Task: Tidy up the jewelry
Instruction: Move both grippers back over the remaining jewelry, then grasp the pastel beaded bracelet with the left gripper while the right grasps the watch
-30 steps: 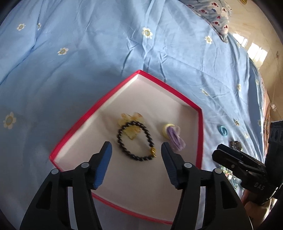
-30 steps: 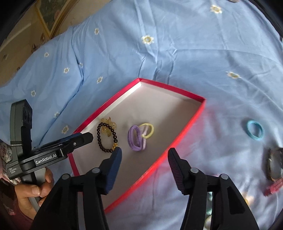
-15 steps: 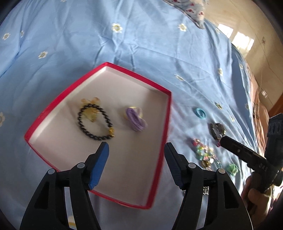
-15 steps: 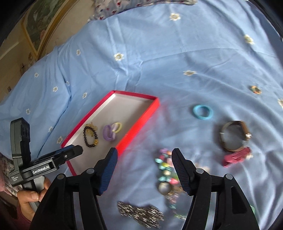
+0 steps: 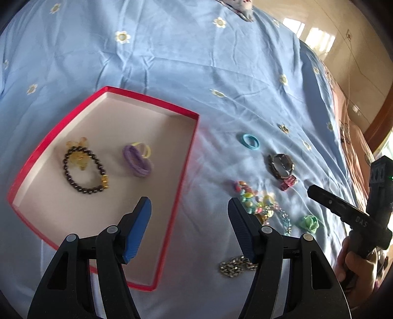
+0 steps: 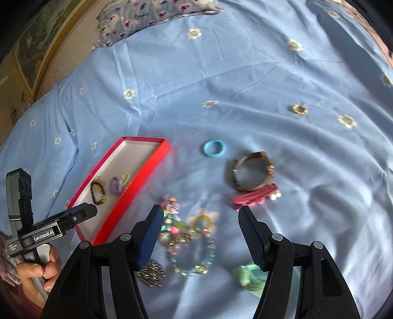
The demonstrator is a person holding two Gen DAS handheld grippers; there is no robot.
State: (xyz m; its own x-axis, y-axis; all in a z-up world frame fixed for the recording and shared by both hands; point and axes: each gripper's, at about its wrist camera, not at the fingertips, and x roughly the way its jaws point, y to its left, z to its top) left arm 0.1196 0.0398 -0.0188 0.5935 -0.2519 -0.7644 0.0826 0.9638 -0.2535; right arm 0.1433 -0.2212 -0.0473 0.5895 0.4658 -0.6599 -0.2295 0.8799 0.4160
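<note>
The left claw (image 5: pixel 189 208) is spread wide and holds nothing; it hangs over the right edge of the red box (image 5: pixel 186 169), one blue pad over the box floor, the other over the bedsheet (image 5: pixel 196 61); inside the box lie a dark bead bracelet (image 5: pixel 84 171) around a yellow clip (image 5: pixel 78 154), and beside them a purple tie (image 5: pixel 136 162) touching a yellow tie (image 5: pixel 145 149). The right claw (image 6: pixel 200 217) is likewise spread wide and empty; it hovers above a heap of coloured beads (image 6: pixel 186 235) on the sheet; a metal chain (image 6: pixel 151 271) lies just beside its left finger, partly hidden, and a green scrunchie (image 6: pixel 245 274) shows by its right finger; a pink clip (image 6: pixel 253 197) lies beyond that finger, touching a brown watch (image 6: pixel 253 171); farther off sits a blue ring (image 6: pixel 215 148), between the watch and the box; a small ring (image 6: pixel 299 109) lies well apart, far up the sheet; a patterned pillow (image 6: pixel 152 14) rests at the far edge of the bed.
</note>
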